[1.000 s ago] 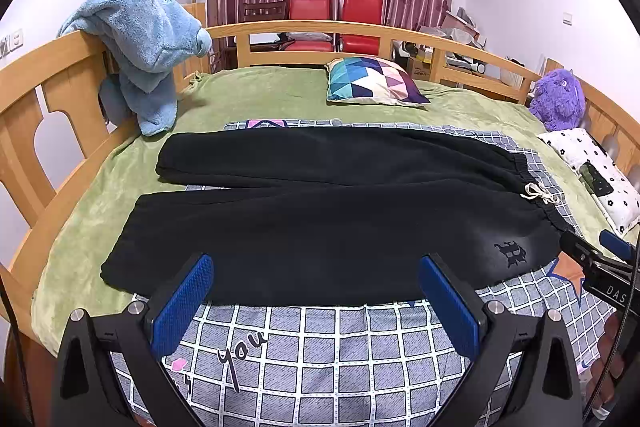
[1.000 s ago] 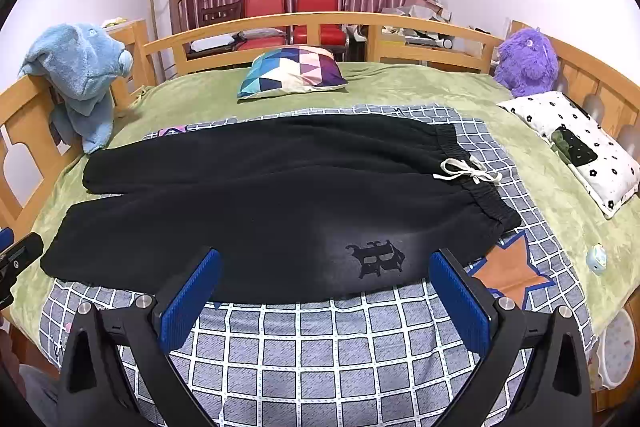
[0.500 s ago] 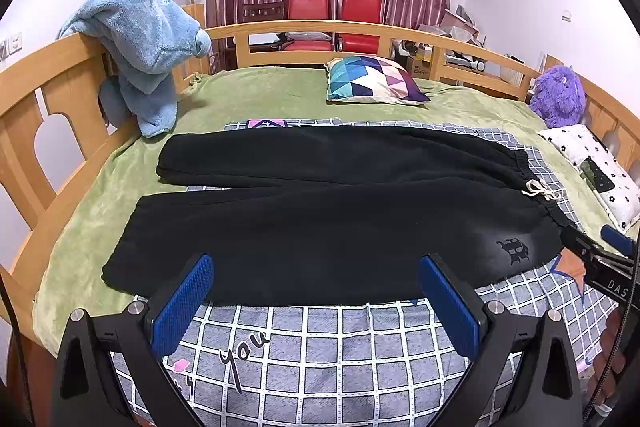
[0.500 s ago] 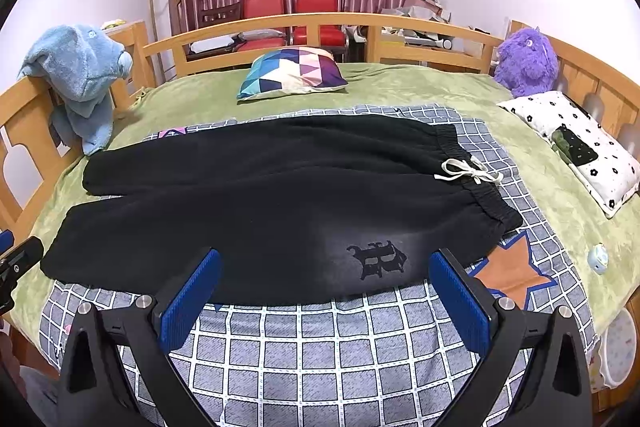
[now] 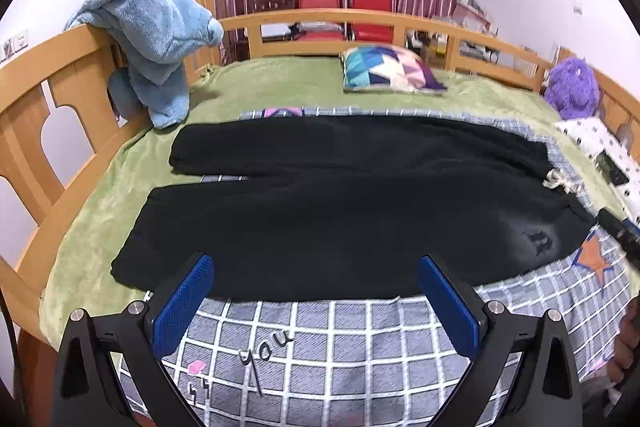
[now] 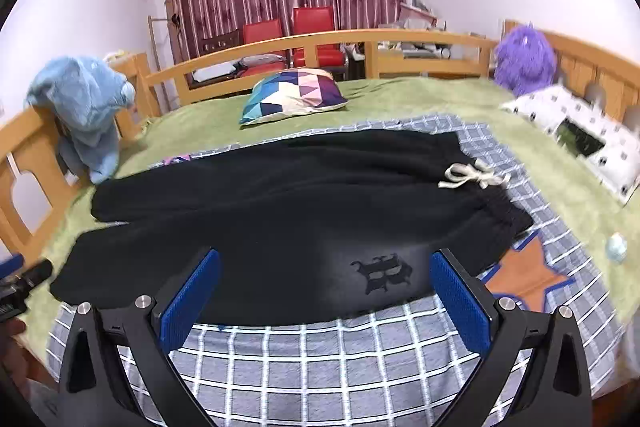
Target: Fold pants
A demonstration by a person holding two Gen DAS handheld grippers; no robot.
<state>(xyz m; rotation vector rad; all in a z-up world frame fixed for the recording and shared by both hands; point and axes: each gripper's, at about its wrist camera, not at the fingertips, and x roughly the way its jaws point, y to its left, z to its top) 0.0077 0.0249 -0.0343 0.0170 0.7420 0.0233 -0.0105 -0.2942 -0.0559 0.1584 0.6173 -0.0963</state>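
Black pants (image 5: 340, 211) lie flat across a grey checked blanket (image 5: 332, 343) on the bed, legs to the left, waistband with a white drawstring (image 6: 472, 178) to the right. They also show in the right wrist view (image 6: 280, 219), with a dark logo (image 6: 382, 273) near the waist. My left gripper (image 5: 316, 301) is open and empty, just above the near leg's front edge. My right gripper (image 6: 326, 297) is open and empty, above the front edge near the logo.
A wooden bed rail (image 5: 48, 95) carries a blue plush towel (image 5: 156, 39) at the left. A patterned pillow (image 5: 390, 69) lies at the back. A purple plush toy (image 6: 524, 57) and a white spotted pillow (image 6: 576, 135) are at the right. A small ball (image 6: 616, 247) lies near the right edge.
Both grippers have moved forward toward the near edge of the pants. The right view has also shifted a little to the right. Both stay open.
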